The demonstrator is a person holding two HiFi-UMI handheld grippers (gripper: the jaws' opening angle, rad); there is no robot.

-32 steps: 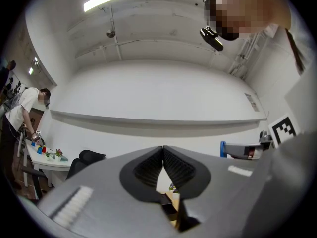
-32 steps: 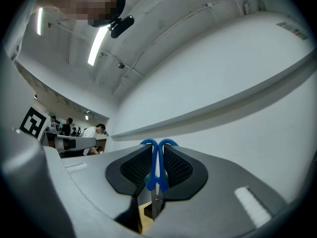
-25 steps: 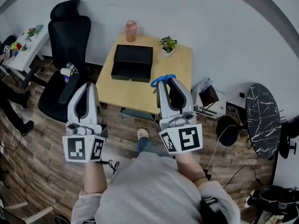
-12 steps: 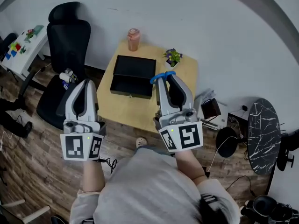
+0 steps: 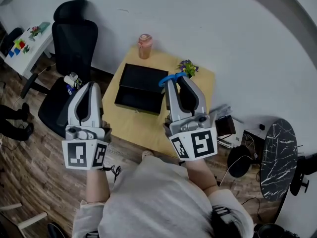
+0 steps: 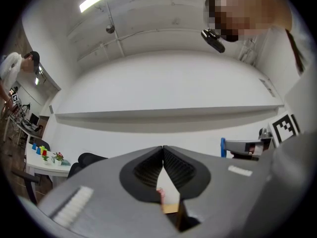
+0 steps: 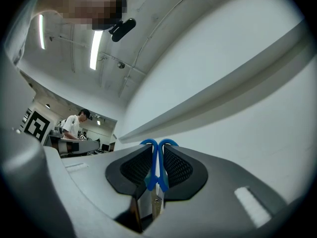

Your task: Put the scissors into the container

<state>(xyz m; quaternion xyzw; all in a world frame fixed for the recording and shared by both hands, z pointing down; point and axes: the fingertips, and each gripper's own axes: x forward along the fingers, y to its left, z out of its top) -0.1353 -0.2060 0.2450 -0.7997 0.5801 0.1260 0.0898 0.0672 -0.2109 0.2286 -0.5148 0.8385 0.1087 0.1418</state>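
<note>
**Head view.** The person stands at a small wooden table [image 5: 132, 122] with both tongs raised in front of the body.
- The right gripper [image 5: 177, 82] carries the scissors [image 5: 169, 79]. Their blue handle loops poke out past the jaw tips.
- In this view the loops sit just off the right edge of the black container [image 5: 141, 87]. The container lies open on the table and nothing shows inside it.
- The left gripper [image 5: 90, 87] hangs over the table's left edge, apart from the container.
- A pink cup [image 5: 144, 39] and a small potted plant [image 5: 187, 66] stand at the far side of the table.

**Left gripper view.** The left gripper [image 6: 162, 149] has its jaws together at the tips, with nothing between the pads. It points up at the wall, not at the work.

**Right gripper view.** The right gripper [image 7: 157, 151] is clamped narrow on the scissors [image 7: 157, 168]. The blue handles are pinched between the ribbed pads and the metal blades run back toward the camera. This view also faces wall and ceiling, so the container is out of sight.

**Progress (judgement).**
- Done: the scissors are picked up and are being carried in the air.
- Left: bring them over the container's opening, lower them and let go.
- How high they are above the box cannot be told from these views.
</note>
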